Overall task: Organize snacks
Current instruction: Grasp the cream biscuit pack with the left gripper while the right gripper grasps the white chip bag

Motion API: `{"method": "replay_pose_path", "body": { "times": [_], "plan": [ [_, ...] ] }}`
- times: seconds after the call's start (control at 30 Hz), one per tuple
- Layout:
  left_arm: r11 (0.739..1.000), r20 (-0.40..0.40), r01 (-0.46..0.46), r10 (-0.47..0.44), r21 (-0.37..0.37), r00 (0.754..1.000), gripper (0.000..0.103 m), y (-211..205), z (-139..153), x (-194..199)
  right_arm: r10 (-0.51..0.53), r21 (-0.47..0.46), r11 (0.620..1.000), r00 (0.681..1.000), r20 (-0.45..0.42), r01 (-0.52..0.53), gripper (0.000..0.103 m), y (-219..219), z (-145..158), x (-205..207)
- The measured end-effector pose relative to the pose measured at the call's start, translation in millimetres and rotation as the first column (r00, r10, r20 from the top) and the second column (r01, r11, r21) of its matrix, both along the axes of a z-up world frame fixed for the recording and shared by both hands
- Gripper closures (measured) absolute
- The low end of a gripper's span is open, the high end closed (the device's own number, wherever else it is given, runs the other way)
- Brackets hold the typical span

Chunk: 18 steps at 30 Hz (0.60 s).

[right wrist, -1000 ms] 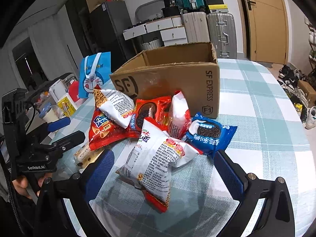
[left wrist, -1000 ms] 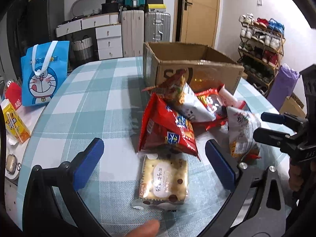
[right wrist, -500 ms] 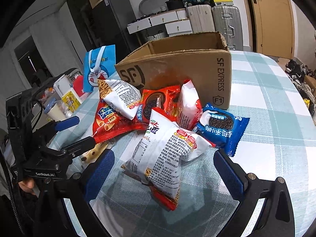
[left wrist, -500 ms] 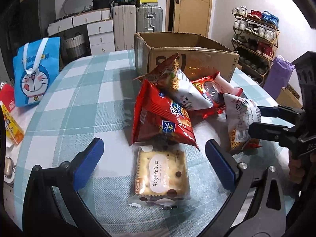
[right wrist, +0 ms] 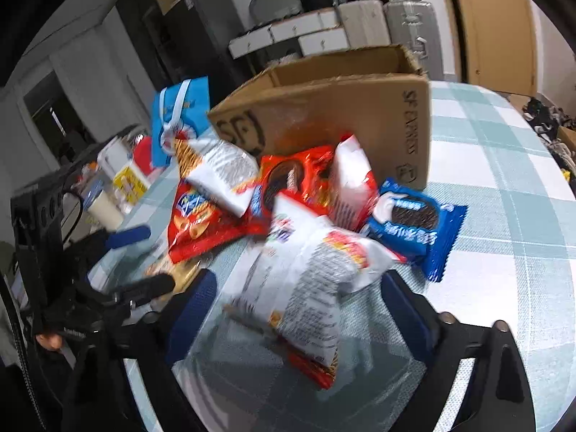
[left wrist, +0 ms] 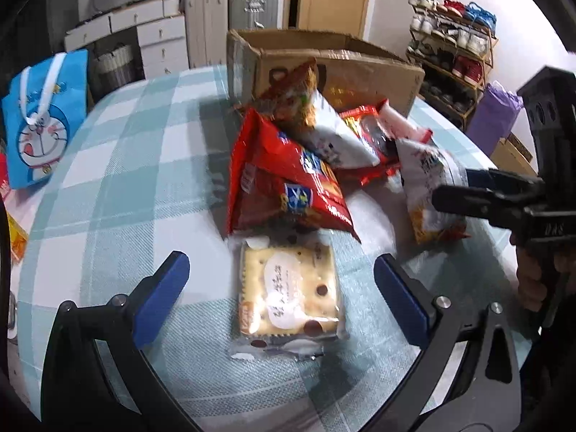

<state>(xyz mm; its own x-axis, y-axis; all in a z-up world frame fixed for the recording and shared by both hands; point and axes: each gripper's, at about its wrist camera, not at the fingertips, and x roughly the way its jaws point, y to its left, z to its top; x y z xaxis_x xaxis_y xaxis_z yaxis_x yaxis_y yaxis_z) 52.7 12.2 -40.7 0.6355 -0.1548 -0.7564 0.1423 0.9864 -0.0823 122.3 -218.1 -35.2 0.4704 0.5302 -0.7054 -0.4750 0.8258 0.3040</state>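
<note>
A pile of snack packs lies in front of an open cardboard box [left wrist: 324,61] [right wrist: 324,115]. My left gripper [left wrist: 280,273] is open, its fingers on either side of a clear-wrapped cracker pack [left wrist: 288,288] on the table. Behind it lie a red chip bag [left wrist: 284,187] and a white-and-red bag [left wrist: 324,129]. My right gripper [right wrist: 298,288] is open around a white snack bag [right wrist: 309,280], which also shows in the left wrist view [left wrist: 432,187]. A blue Oreo pack [right wrist: 414,223] and a red Oreo pack [right wrist: 288,183] lie near the box.
A blue Doraemon bag [left wrist: 39,118] [right wrist: 180,115] stands at the table's left side beside small containers [right wrist: 118,187]. Suitcases [left wrist: 230,14], drawers and a shoe rack [left wrist: 453,57] stand beyond the checked tablecloth [left wrist: 126,180].
Both grippers have moved forward toward the pile. The cracker pack now sits between my left fingers and the white bag between my right fingers. Both stay open.
</note>
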Motion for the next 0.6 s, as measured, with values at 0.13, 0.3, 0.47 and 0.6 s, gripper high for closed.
{"method": "replay_pose_path", "body": {
  "times": [0.13, 0.3, 0.47, 0.6],
  "plan": [
    [1.0, -0.024, 0.011, -0.01, 0.009, 1.0, 0.001, -3.5, -5.1, 1.1, 0.002, 0.002, 1.0, 1.0, -0.02, -0.002, 0.016, 0.1, -1.7, 1.7],
    [1.0, -0.056, 0.01, -0.01, 0.006, 0.998, 0.006, -3.1, -11.5, 3.5, 0.002, 0.0, 1.0, 1.0, -0.024, -0.002, 0.017, 2.1, -2.4, 1.4],
    [1.0, -0.08, 0.0, 0.0, 0.005, 0.997, 0.018, 0.4, -17.7, 7.0, -0.008, 0.006, 1.0, 0.999, -0.032, 0.009, 0.017, 0.7, -4.5, 4.1],
    [1.0, -0.071, -0.005, 0.007, 0.024, 0.997, 0.032, 1.4, -17.9, 7.5, -0.013, 0.013, 1.0, 0.999, -0.052, 0.014, 0.022, 0.3, -7.9, 8.1]
  ]
}}
